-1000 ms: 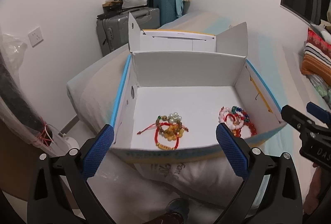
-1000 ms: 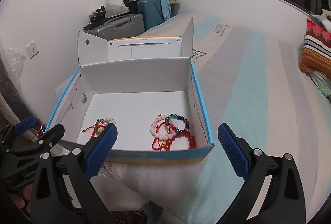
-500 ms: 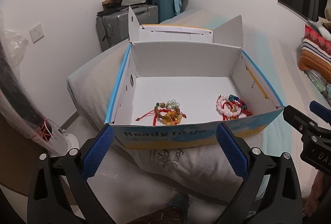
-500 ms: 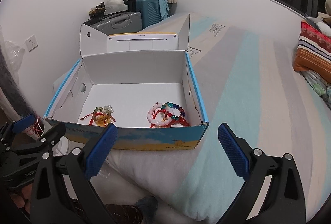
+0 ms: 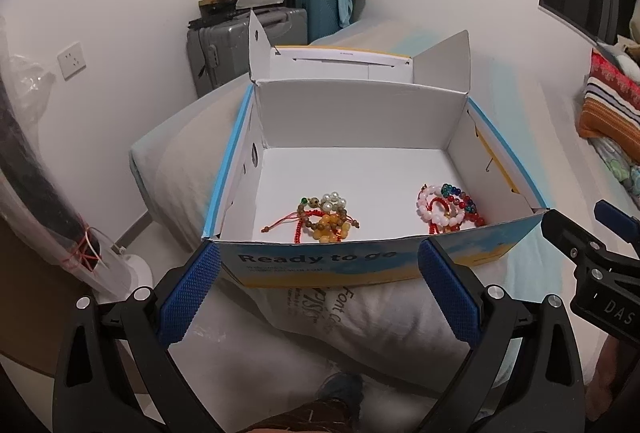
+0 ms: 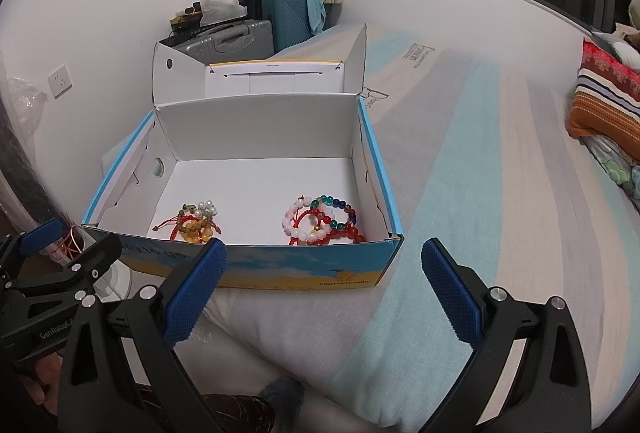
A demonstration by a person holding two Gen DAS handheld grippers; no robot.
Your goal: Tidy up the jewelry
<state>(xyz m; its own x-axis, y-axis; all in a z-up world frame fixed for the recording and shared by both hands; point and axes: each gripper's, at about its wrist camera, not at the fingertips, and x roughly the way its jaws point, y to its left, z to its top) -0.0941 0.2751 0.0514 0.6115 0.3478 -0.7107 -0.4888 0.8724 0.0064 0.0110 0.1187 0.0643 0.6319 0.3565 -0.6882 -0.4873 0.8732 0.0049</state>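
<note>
Though both tongs hang short of the box (image 5: 360, 265), I read the job as close to finished. The left gripper (image 5: 316, 289) stands wide, jaws spread and holding nothing; the right gripper (image 6: 320, 285) the same, wide and empty.

Inside the white cardboard box, lid folded back at 12 o'clock, the jewelry lies in two separate piles against the near wall. From the left wrist view:
- amber-and-pearl bracelets (image 5: 324, 218) with red cords, at about 11 o'clock of the left tongs
- pink, red and dark-bead bracelets (image 5: 448, 209), at about 1 o'clock, close to the right wall

The two piles sit well apart, bare white floor between them (a sorting by colour or type, I judge, though I cannot tell the rule).

From the right wrist view the second pile (image 6: 324, 219) lies dead ahead at 12 o'clock, the first (image 6: 196, 223) at 10 o'clock.

No loose piece shows on the striped bedding (image 6: 460, 193) or the pillow (image 5: 340, 325) under the box. What may be left: closing the lid, or tidying the tangled cords. Strands overlap within each pile; I cannot count them.
</note>
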